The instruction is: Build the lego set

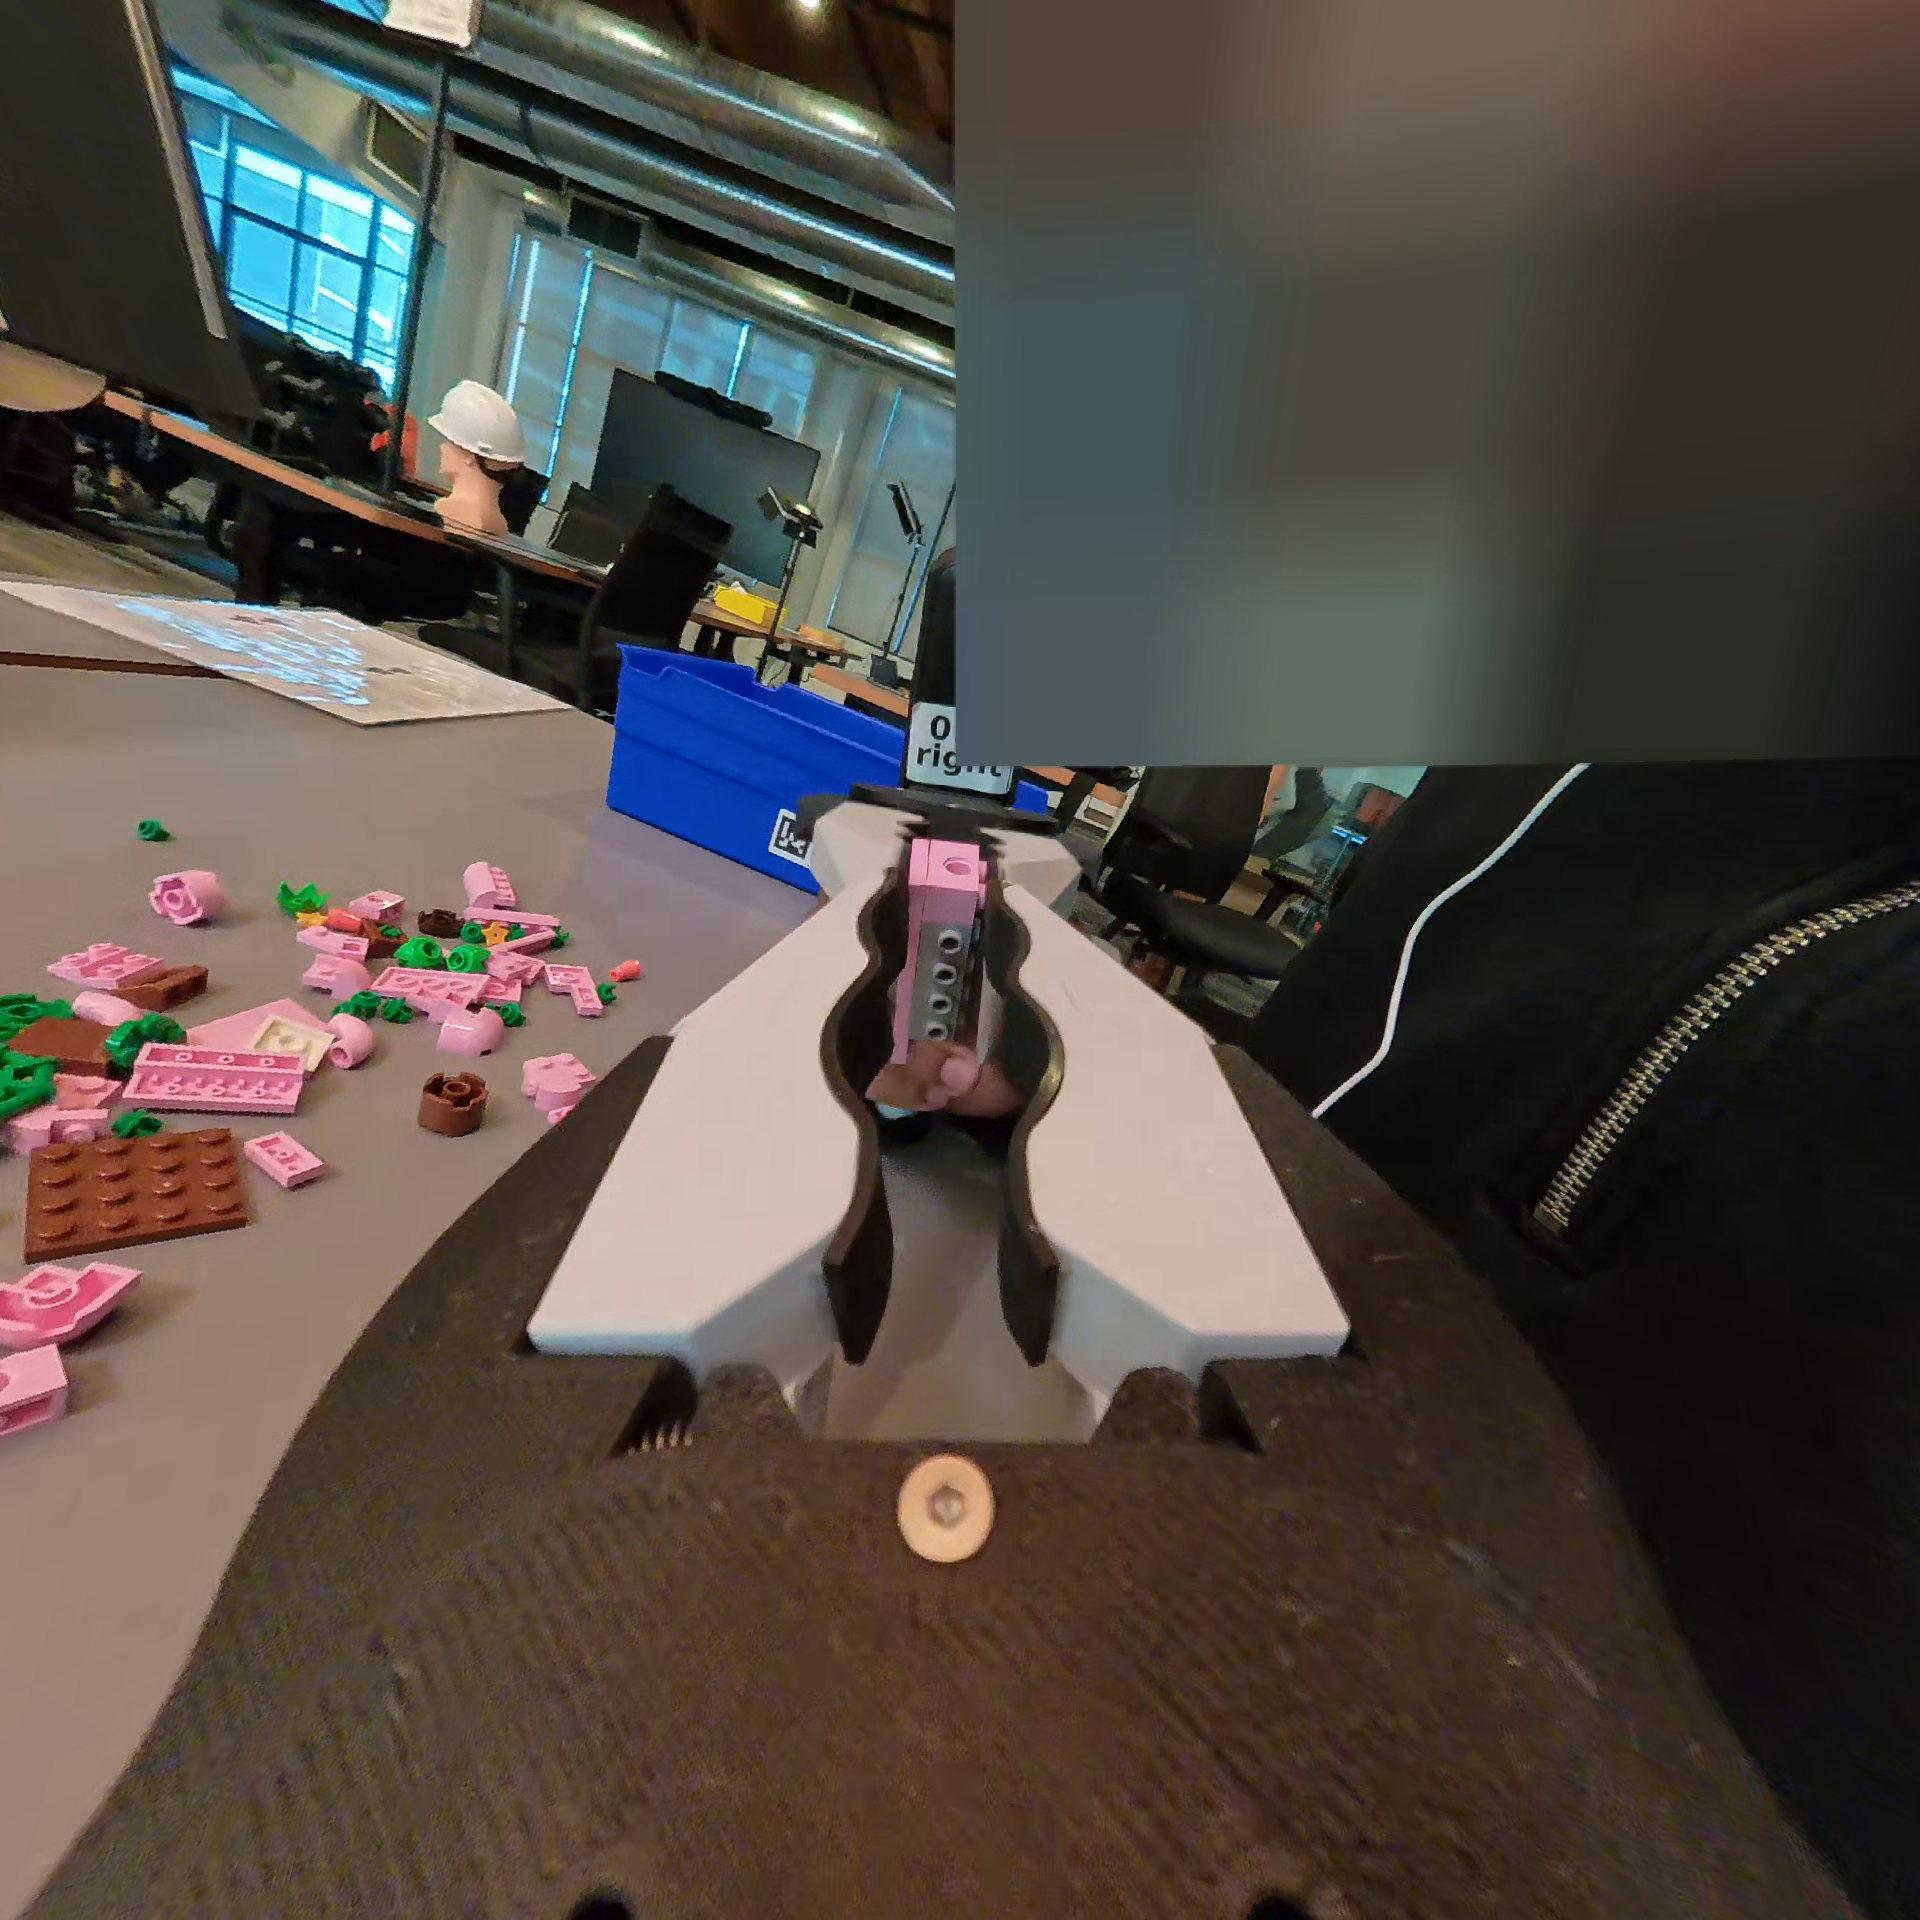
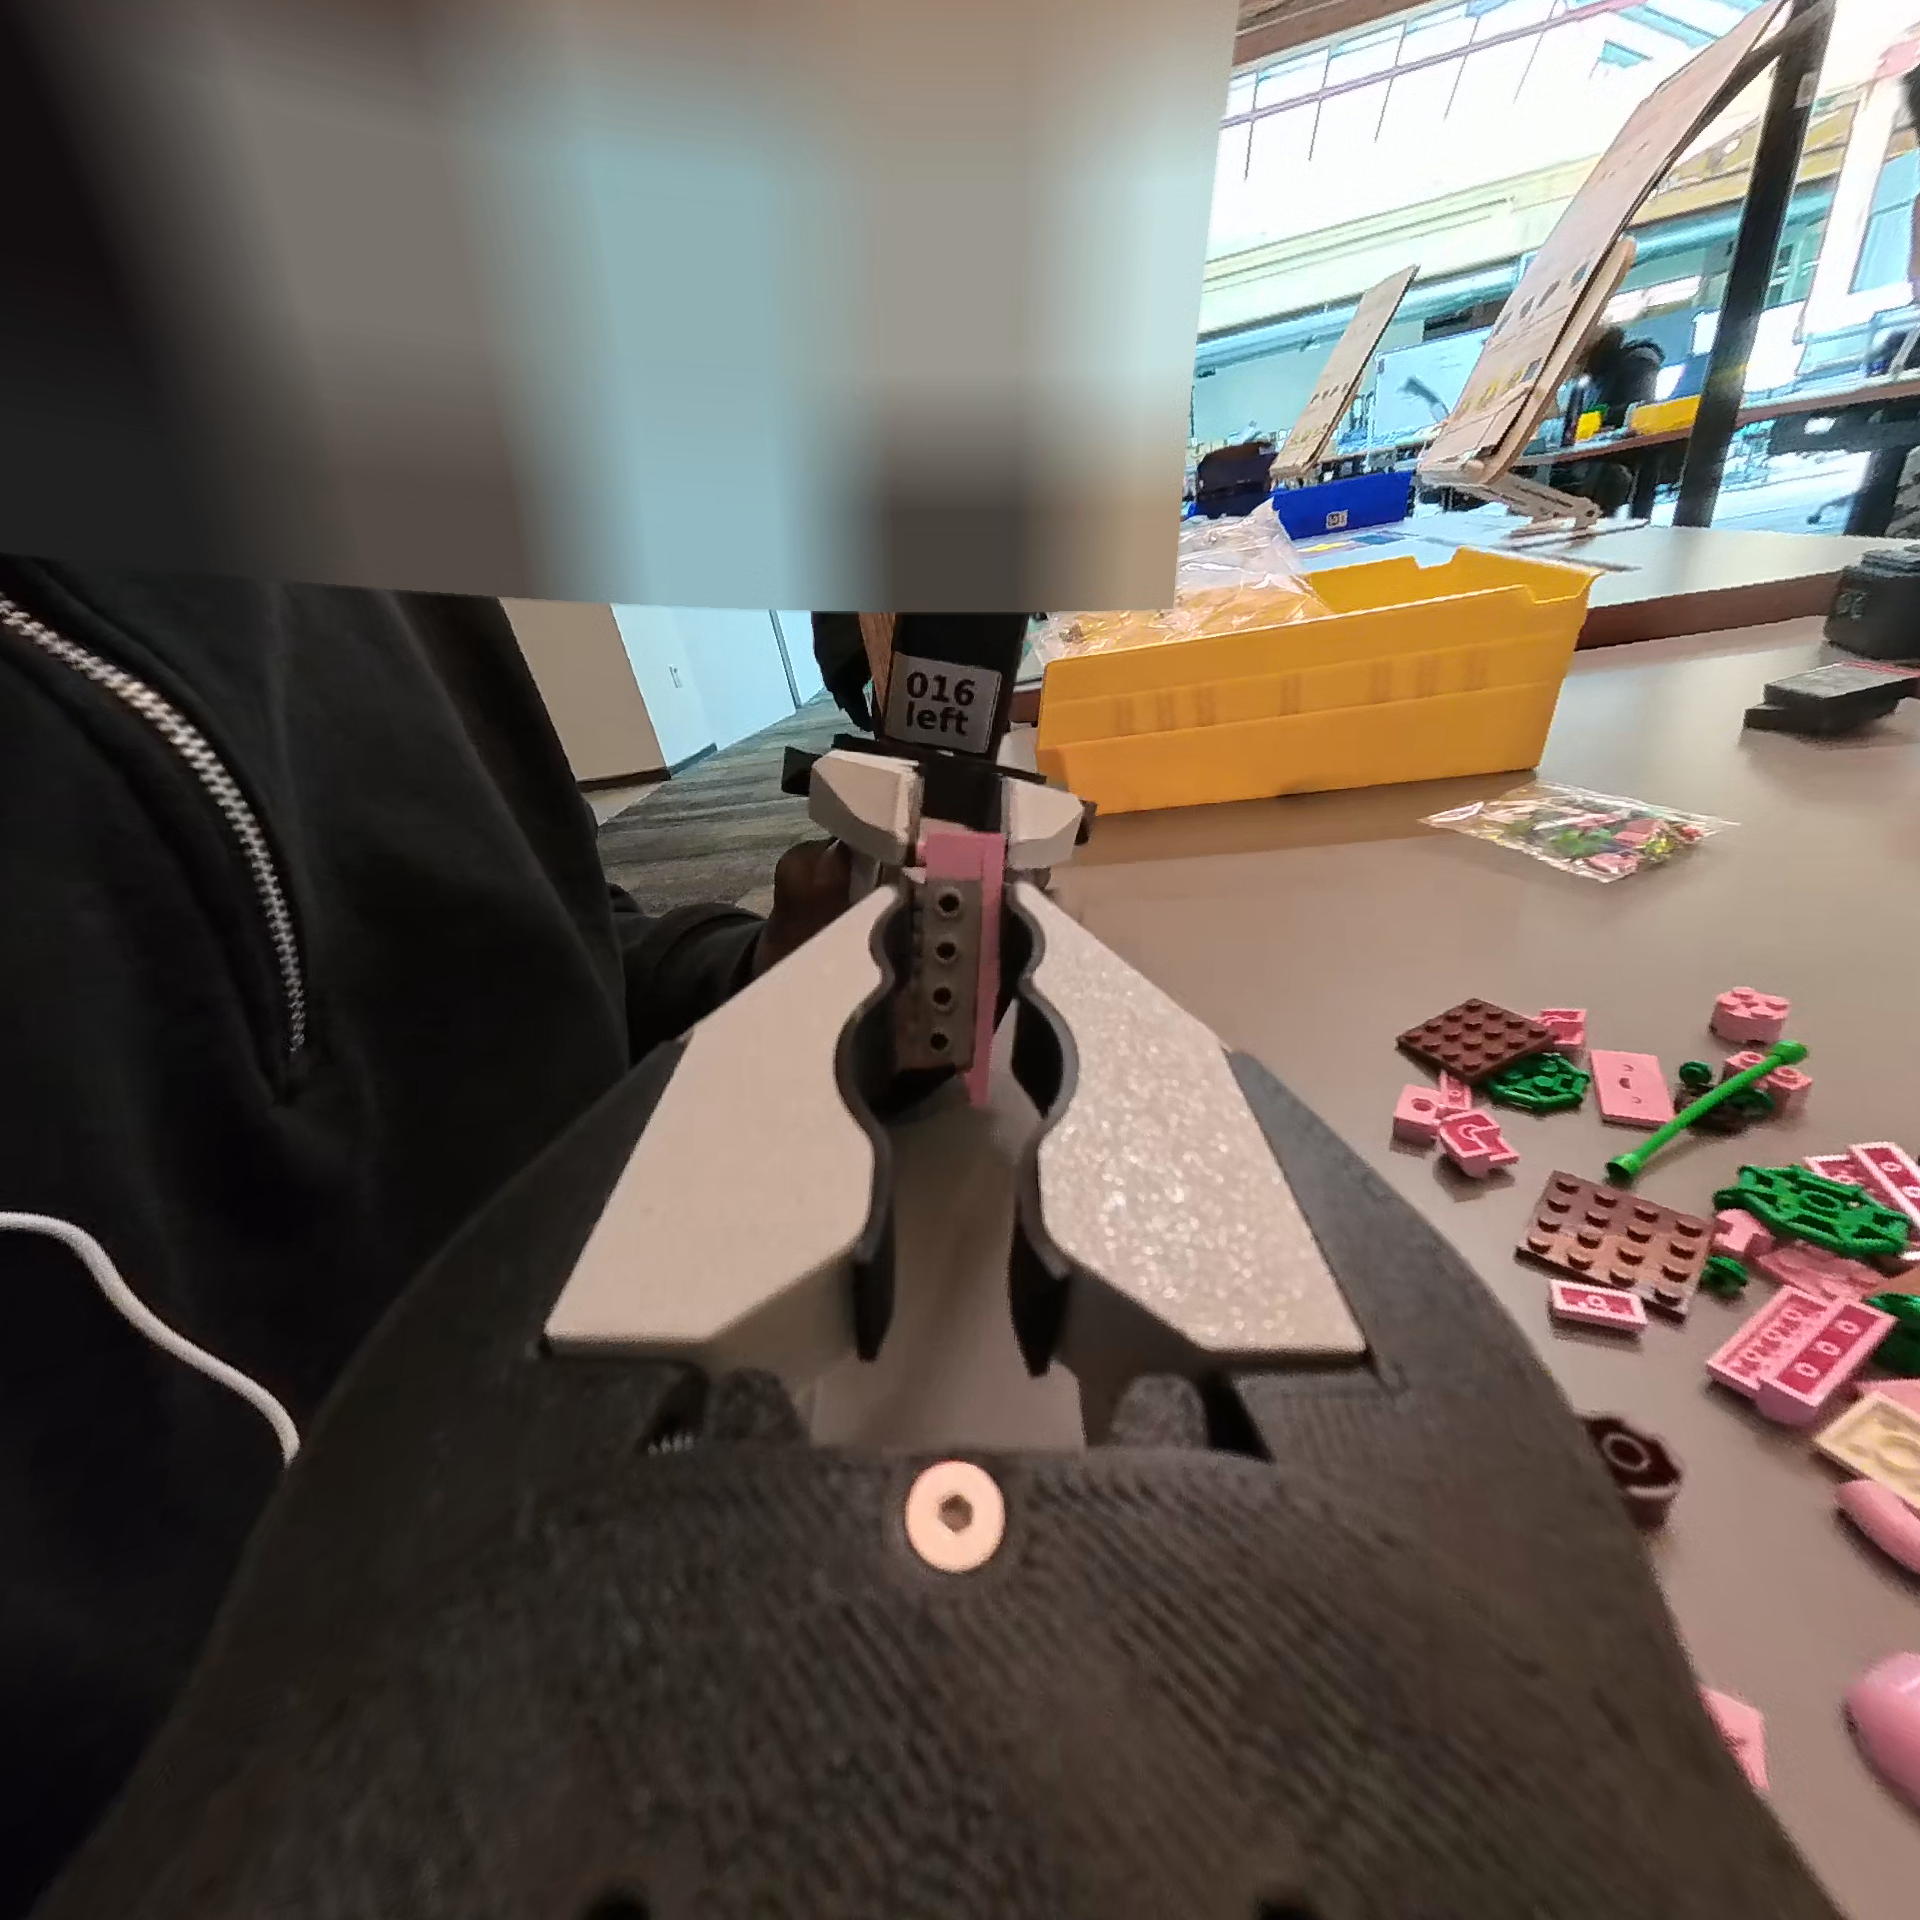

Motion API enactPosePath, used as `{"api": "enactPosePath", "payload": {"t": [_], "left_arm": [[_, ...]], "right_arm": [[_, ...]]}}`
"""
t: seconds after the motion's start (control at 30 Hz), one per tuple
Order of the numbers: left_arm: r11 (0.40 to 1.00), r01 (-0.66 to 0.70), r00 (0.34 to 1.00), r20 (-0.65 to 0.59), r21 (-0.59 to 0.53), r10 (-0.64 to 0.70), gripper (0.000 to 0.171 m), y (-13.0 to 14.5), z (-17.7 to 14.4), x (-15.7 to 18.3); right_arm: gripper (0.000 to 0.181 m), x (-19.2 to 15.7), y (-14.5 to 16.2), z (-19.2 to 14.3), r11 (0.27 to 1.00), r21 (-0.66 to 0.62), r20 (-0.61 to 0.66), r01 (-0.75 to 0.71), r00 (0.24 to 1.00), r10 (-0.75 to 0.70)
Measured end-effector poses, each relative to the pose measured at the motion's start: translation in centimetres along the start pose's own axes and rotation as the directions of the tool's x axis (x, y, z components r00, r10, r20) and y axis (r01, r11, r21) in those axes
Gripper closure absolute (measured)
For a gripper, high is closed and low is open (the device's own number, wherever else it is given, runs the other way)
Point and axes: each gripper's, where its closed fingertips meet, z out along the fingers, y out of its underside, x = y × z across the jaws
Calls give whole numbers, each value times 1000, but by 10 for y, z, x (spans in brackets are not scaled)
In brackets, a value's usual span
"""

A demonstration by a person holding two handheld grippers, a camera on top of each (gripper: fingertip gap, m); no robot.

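Grey table (image 1: 312,769), tall windows (image 1: 301,249), ceiling ducts (image 1: 665,135), patterned carpet (image 2: 717,800).

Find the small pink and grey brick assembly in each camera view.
Left wrist view: the pink and grey assembly sits centre frame, between the tong tips.
Right wrist view: the same assembly sits centre frame, again between the tips.
Shared landmark: the brown studded plate on the table.

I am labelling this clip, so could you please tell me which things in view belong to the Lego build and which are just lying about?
Part of the job:
- pink-and-grey assembly, held by both the left gripper and right gripper
- loose bricks
- brown plate
- green stem
- bagged pieces

Lying about:
- blue bin
- yellow bin
- hard hat
- monitor
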Motion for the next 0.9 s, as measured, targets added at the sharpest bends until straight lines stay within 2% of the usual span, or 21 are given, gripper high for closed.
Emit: {"api": "enactPosePath", "payload": {"t": [0.2, 0.4, 0.63, 0.73, 0.9], "left_arm": [[1000, 3, 1000, 9, 3, -3, 160, -1, -1, -2], [1000, -10, 1000, 10, -13, 10, 160, 2, 1, -1], [1000, -7, 1000, -2, -9, 7, 160, 1, 1, 1], [1000, -9, 1000, -1, -15, 9, 160, 2, 1, 1], [1000, -13, 1000, 3, -25, 13, 160, 4, 2, 0]], "right_arm": [[156, 1, -8, -4, 999, 38, -24, 20, 1000, -19], [157, 2, -24, -16, 990, 137, 1, -37, 999, 37], [158, -1, -14, -9, 996, 81, 17, -44, 999, 43], [168, -1, -11, -8, 998, 59, 19, -34, 999, 33], [168, -1, -10, -9, 998, 37, 28, -54, 998, 53]]}}
